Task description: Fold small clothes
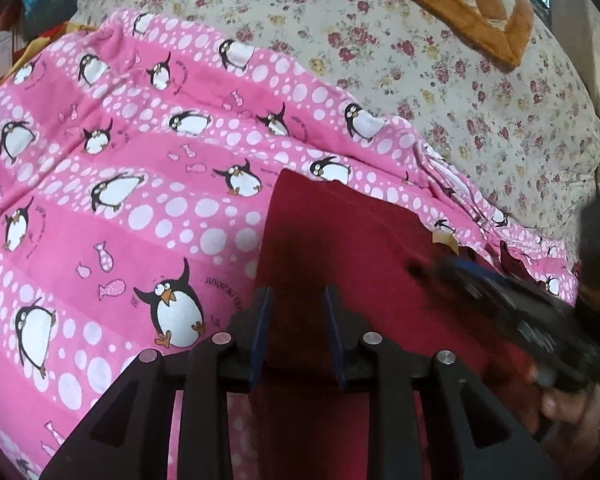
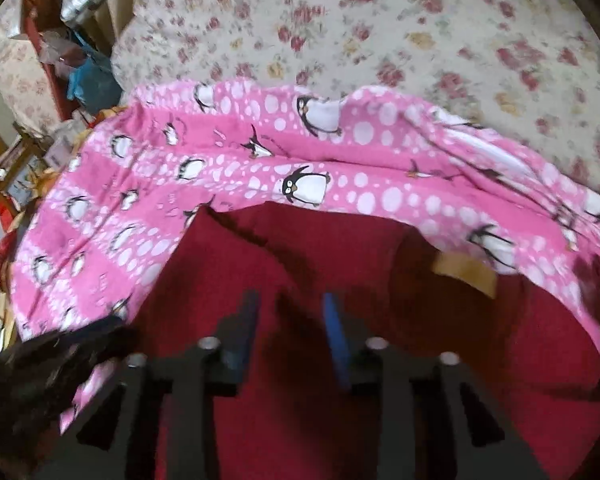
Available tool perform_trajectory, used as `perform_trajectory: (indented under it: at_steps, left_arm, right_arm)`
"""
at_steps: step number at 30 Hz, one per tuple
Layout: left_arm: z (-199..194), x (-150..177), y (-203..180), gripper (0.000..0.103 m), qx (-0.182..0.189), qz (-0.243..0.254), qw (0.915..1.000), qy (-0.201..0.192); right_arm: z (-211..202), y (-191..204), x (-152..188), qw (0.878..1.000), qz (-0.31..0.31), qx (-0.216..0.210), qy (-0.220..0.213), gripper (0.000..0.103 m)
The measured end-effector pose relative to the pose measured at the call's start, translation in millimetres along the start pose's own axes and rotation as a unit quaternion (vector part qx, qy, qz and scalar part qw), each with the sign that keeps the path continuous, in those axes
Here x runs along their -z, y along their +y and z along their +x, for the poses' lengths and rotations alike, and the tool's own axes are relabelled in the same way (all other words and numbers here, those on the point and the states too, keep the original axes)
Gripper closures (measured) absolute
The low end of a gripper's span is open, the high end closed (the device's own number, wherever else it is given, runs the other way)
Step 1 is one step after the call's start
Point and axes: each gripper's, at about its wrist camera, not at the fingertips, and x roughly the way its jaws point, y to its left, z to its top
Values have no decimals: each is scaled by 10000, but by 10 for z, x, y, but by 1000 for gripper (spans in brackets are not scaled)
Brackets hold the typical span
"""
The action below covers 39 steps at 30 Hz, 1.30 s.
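A dark red small garment (image 1: 340, 236) lies on a pink penguin-print cloth (image 1: 112, 184); it also shows in the right wrist view (image 2: 300, 264), with a tan label (image 2: 466, 272) near its far right edge. My left gripper (image 1: 298, 300) is open just above the red garment's left part, its jaws apart with red fabric showing between them. My right gripper (image 2: 290, 312) is open over the garment's middle. The right gripper shows blurred at the right of the left wrist view (image 1: 520, 312). The left gripper shows as a dark blur at the lower left of the right wrist view (image 2: 52, 364).
The pink cloth (image 2: 380, 168) lies on a floral bedsheet (image 1: 420, 80), which also shows in the right wrist view (image 2: 380, 24). An orange-brown quilted cushion (image 1: 460, 4) sits at the far right. Cluttered shelves and bags (image 2: 60, 48) stand beyond the bed's left edge.
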Motion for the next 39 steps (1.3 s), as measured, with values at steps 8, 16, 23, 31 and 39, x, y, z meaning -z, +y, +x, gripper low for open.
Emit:
perform_trajectory:
  at_steps: [8,16,23,31,39]
  left_arm:
    - [-76,36,-215,91,405,290,9986,-149]
    - [173,164,-431,91,294,634,9972,263]
    - [230,165,-348,91,356,342,9981,379]
    - [260,151,-330,91,350,286,9981,409]
    - [320,91,-308,91,359,229,9981,441]
  right_arm:
    - [-726,-972,839,9904,820,1109,78,54]
    - [-1539,-1548,1258,9830,1714,379,-538,53]
    - [-1928,-1857,1216,9678,2005,1229,-899,38]
    - [-1359,-1824,529,9746,1160,1833,-548,28]
    - [-610,-2062,245,9690,752,2352,2,78]
